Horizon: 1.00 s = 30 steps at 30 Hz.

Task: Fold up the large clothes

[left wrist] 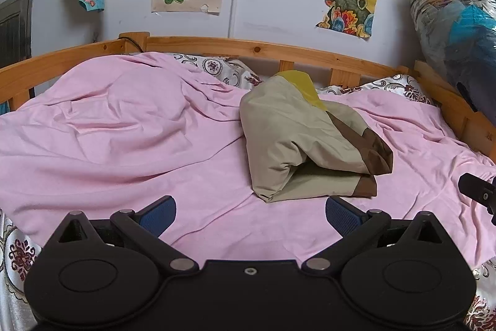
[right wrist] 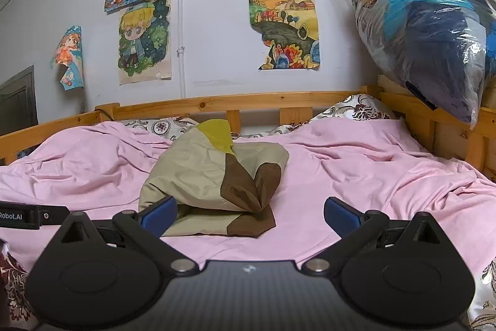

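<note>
Both hand-held grippers, left point(left wrist: 250, 214) and right point(right wrist: 250, 214), hang open just short of the folded jacket point(left wrist: 305, 138); fold looks done, next probably tidying its puffed top.

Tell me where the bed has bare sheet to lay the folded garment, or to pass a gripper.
Free: the pink sheet left of the folded garment out to the wooden rail, though rumpled, and the flatter strip between the garment and the left gripper. Right of the garment is open too. Crowded: the patterned pillows along the headboard.
</note>
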Tool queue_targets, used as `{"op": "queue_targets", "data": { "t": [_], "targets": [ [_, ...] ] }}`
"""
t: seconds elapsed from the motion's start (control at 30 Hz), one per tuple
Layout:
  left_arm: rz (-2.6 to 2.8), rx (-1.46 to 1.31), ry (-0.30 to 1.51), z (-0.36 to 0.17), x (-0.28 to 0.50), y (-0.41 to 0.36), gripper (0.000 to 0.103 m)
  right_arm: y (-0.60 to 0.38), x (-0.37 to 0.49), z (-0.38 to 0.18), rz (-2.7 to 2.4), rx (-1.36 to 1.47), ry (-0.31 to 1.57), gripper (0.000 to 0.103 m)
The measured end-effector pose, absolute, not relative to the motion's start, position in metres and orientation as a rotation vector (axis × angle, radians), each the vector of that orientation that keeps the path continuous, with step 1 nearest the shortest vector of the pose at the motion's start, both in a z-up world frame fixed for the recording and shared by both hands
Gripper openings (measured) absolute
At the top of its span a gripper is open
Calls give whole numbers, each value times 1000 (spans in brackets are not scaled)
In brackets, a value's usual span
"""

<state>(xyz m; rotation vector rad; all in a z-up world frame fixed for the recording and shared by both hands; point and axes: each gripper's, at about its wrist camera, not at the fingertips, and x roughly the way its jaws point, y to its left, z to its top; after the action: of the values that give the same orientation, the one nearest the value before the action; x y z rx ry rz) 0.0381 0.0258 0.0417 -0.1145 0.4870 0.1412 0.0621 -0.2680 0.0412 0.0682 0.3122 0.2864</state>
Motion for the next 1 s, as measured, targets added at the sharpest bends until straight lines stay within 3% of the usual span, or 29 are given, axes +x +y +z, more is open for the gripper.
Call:
{"op": "queue_targets", "data": {
  "t": [1.0],
  "targets": [
    [141, -112, 495, 41, 38, 27, 102, -268, 62, 41, 286, 68, 314, 103]
  ]
}}
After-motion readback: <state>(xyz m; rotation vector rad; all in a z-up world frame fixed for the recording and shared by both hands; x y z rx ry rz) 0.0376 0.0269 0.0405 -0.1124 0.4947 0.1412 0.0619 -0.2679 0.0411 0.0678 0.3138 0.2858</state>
